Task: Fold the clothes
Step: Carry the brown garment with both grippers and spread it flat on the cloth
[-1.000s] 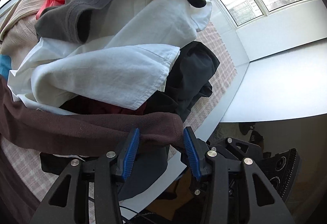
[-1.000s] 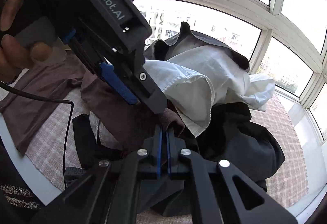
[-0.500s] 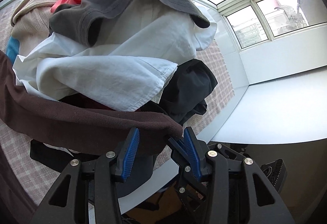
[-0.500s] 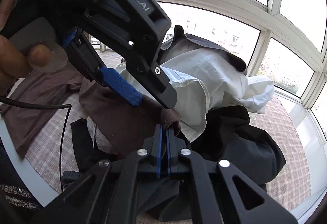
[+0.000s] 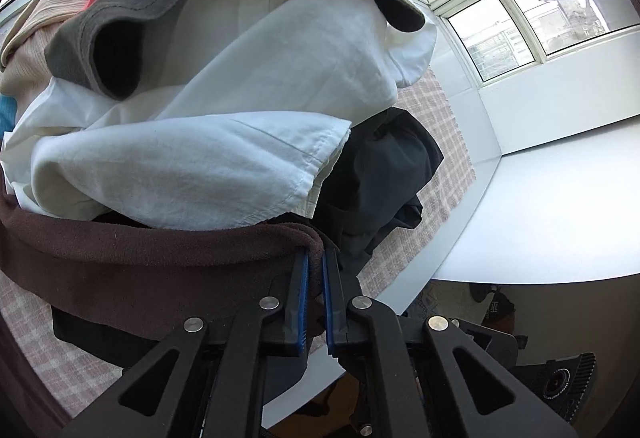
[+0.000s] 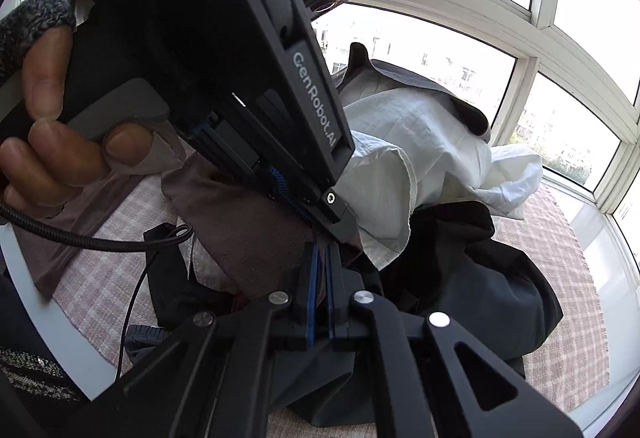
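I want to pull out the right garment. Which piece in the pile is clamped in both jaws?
The brown garment: its edge is pinched by the left gripper and right gripper, unlike the white shirt above.

So the big change was the left gripper: a second ago its blue-padded fingers stood wide apart around the hem of the fuzzy brown fleece garment, and by now they'd clamped down on that rolled edge, with only a thin bit of fabric between the pads. In the right wrist view the left gripper had swung in closer and lower, its tip ending up right above the right gripper on the same brown corner. The hand holding it came further into the picture too. The left camera also ended up closer to the pile.
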Available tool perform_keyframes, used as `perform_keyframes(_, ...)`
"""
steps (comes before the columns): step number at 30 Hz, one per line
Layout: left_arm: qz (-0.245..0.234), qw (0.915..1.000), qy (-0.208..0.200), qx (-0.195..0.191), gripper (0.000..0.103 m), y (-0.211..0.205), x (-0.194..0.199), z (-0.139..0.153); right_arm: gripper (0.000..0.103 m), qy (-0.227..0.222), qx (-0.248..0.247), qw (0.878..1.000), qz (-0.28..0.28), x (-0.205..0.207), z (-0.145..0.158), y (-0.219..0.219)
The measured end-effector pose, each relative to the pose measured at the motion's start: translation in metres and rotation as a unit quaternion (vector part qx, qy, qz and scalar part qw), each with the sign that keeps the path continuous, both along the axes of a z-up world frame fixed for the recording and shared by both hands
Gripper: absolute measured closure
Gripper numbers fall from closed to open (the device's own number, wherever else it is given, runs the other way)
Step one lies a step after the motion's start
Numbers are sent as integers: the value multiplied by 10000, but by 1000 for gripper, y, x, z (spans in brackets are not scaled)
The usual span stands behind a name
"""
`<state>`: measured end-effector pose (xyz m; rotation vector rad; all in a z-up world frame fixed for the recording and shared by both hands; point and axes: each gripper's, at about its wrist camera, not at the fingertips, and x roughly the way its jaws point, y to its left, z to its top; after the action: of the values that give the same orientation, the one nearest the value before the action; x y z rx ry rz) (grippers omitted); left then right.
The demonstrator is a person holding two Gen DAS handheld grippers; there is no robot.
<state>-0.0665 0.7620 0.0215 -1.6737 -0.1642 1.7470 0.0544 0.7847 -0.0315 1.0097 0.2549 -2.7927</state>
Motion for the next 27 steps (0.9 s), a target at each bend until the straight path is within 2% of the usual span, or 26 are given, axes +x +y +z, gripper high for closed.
perform_keyframes(2,-38,9999,124,92,99,-9,0,3,98,-104,-391,9992,63,6,3,8)
perform_keyframes(5,-76,9988,459,157,99,-32,5,12,92,-136,-1016,9947,72,18,11,25)
perform_keyframes(7,-133,9975,638,280,99,-55,13,22,81,-96,-1139,9934,-73,21,20,34)
perform_keyframes(11,-90,9926,1165,342,99,-109,35,36,80,31,-1371,9906,-11,13,39,35)
perform_keyframes(13,82,9916,1229,389,99,-140,45,38,80,53,-1402,9899,181,-1,48,21)
perform_keyframes(17,692,9898,1122,535,99,-215,61,38,79,-3,-1330,9877,818,-45,63,-29)
perform_keyframes(21,1462,9813,1117,574,100,-291,79,38,66,-350,-1298,9792,1518,-116,70,-97)
perform_keyframes(22,1560,9795,1140,565,100,-300,83,37,62,-467,-1199,9774,1679,-139,67,-117)
perform_keyframes(24,1755,9758,1186,548,99,-320,92,34,61,-660,-851,9750,1945,-186,54,-159)
perform_keyframes(27,2047,9694,1255,521,100,-348,105,31,61,-1295,-497,9674,2117,-257,14,-209)
